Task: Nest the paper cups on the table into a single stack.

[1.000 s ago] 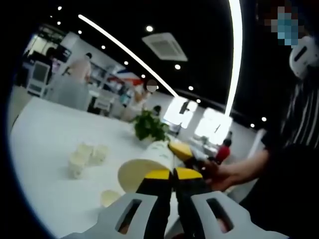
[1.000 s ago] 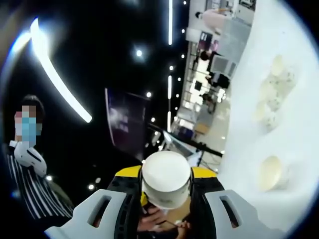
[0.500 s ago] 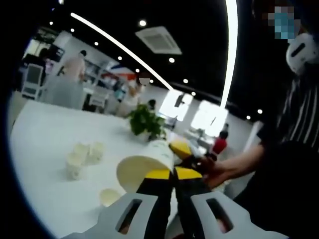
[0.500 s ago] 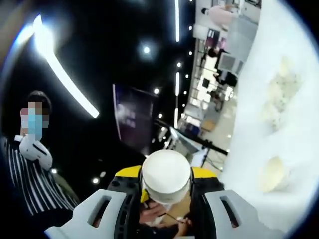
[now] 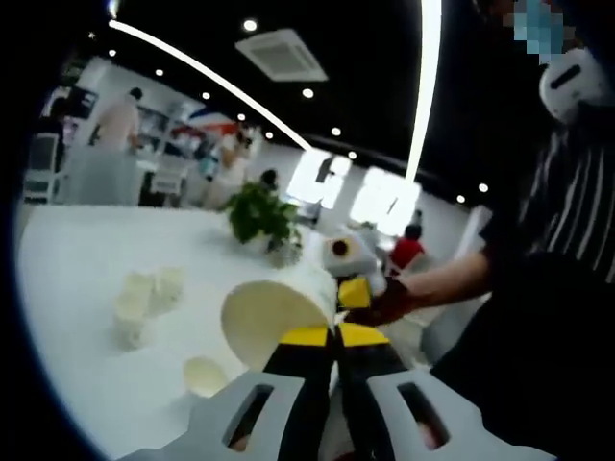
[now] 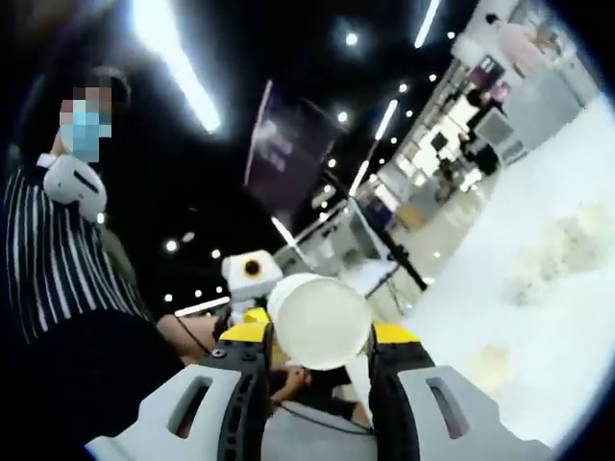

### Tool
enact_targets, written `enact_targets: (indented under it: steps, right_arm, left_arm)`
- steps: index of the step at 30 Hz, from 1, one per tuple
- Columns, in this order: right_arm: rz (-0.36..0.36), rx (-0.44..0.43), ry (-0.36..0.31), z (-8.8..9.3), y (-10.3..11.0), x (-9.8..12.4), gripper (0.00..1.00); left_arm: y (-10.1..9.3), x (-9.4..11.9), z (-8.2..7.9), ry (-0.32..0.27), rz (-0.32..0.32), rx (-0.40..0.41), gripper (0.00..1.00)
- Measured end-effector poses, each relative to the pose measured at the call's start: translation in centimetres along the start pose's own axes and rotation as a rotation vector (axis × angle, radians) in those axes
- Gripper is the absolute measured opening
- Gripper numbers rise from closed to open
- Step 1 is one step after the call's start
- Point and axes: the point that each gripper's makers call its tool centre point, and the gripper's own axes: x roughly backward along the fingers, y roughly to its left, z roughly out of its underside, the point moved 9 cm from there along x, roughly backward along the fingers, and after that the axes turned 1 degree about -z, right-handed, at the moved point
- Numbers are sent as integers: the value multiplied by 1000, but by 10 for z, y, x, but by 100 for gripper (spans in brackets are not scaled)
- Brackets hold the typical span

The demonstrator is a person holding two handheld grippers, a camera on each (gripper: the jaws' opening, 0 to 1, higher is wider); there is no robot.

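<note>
White table (image 5: pixel 86 279); cup (image 6: pixel 319 322) between fingers.

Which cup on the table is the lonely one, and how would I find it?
Look at the big white table in the left gripper view. A little bunch of paper cups sits together on it. The lonely cup lies nearer the gripper, away from that bunch, tipped over with its open mouth showing.

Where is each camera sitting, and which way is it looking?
Left gripper view: rides the left gripper, looking along its shut jaws across the table at the held cup's open mouth; the person's arm and the right gripper show.
Right gripper view: rides the right gripper, looking past the same cup's base; the person's striped shirt shows.
Shared: the cup, loose cups on the table.
</note>
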Motion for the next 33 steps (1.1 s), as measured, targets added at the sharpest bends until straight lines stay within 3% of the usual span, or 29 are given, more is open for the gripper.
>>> enact_targets:
  steps: [6,14,20,27,33]
  right_arm:
    - [33,92,90,7,1,2,36]
    - [69,143,104,11,1,5,35]
    - [100,189,127,15,2,5,41]
    - [166,181,83,10,-5,20,45]
    - [252,191,19,4,-7,33,55]
  left_arm:
    - [1,-4,0,58,14,4,0]
    - [0,-5,0,102,1,19,0]
    - [0,-7,1,143,-33,20,0]
    - [2,0,0,166,-79,6,0]
    - [5,1,0,187,-111,16,0]
